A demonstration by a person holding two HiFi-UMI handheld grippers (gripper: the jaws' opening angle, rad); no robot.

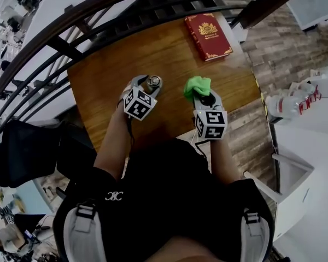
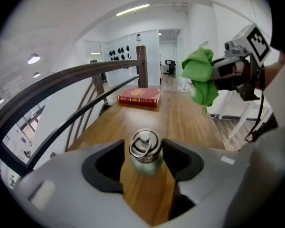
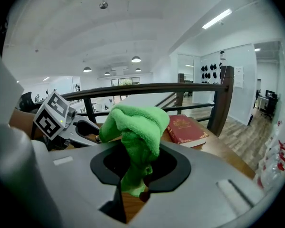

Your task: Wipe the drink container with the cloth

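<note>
Standing upright on the wooden desk (image 1: 115, 64), the small drink bottle (image 2: 145, 156) with its ringed metal cap sat between the pads of the left tongs (image 1: 147, 82). The tongs were spread apart on either side of the bottle and did not appear to press on it, so it seemed to rest on its own base with its long axis vertical.

To the right, the right tongs (image 3: 138, 167) were clamped on a bunched green cloth (image 3: 135, 122), most of which stuck up and forward past the pads. The cloth hung near the bottle but clear of it, and looked higher than the cap. The bottle therefore lay to the left of the cloth and a little below it. The left hand was the nearer one for steadying it, and wiping probably called for carrying the cloth leftward and down against its side.

Farther back on the right lay a red book (image 1: 208, 36), well apart.
</note>
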